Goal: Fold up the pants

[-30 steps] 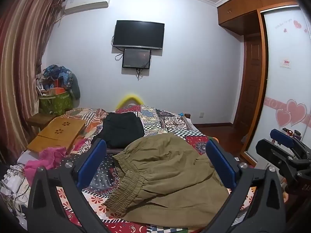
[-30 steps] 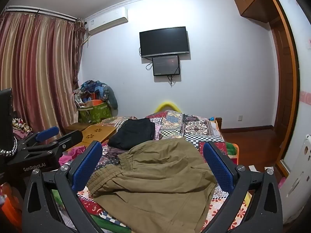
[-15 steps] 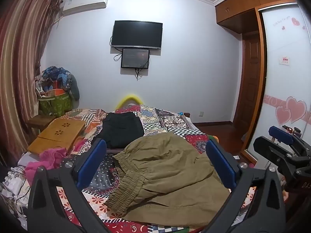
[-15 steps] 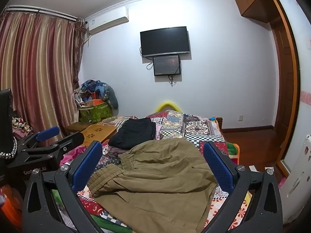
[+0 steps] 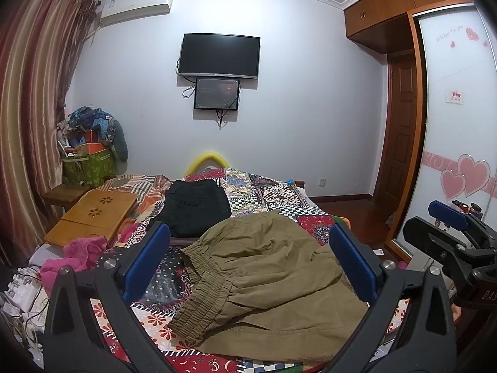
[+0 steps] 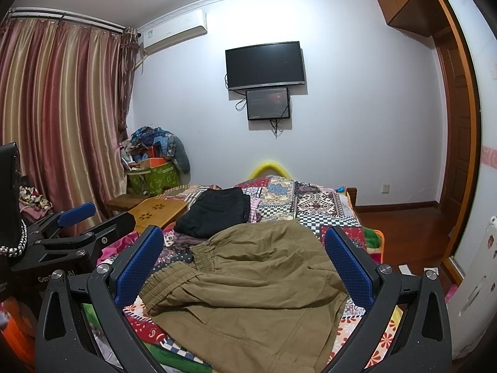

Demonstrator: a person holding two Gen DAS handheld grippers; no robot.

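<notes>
Left wrist view first: my left gripper (image 5: 248, 258) has its two blue-padded jaws spread wide with nothing between them, just hanging above the near end of the bed. Same deal on the right wrist view, my right gripper (image 6: 243, 262) is gaping wide and holding nothing. From the left camera you can catch the right gripper off at the right edge, and the right camera sees the left one at its left edge, so they're side by side and well apart from each other.

Right under both sets of fingers is the crumpled olive-brown pair of pants (image 5: 273, 276), lying in a rumpled heap on the patchwork quilt with red, black and checkered squares (image 5: 279, 195). The elastic waistband (image 5: 205, 292) is bunched up on the left side of the heap, facing me, and the rest of the fabric spreads out to the right in loose folds. Neither gripper is touching it.

A bit further up the bed there's a folded black garment (image 5: 195, 208) sitting flat, just beyond the pants. Left of it is a light wooden lap tray with flower cutouts (image 5: 93, 214), and a wad of pink cloth (image 5: 77, 255) near the bed's left edge.

Past that, a green patterned bin stuffed with clothes and boxes (image 5: 90, 164) sits in the corner by the striped red-and-gold curtains (image 6: 62, 118). On the far white wall hang a black flat TV (image 5: 220, 56) and a smaller dark screen (image 5: 217, 94) right under it, plus a white air conditioner (image 5: 136, 6) up near the ceiling.
</notes>
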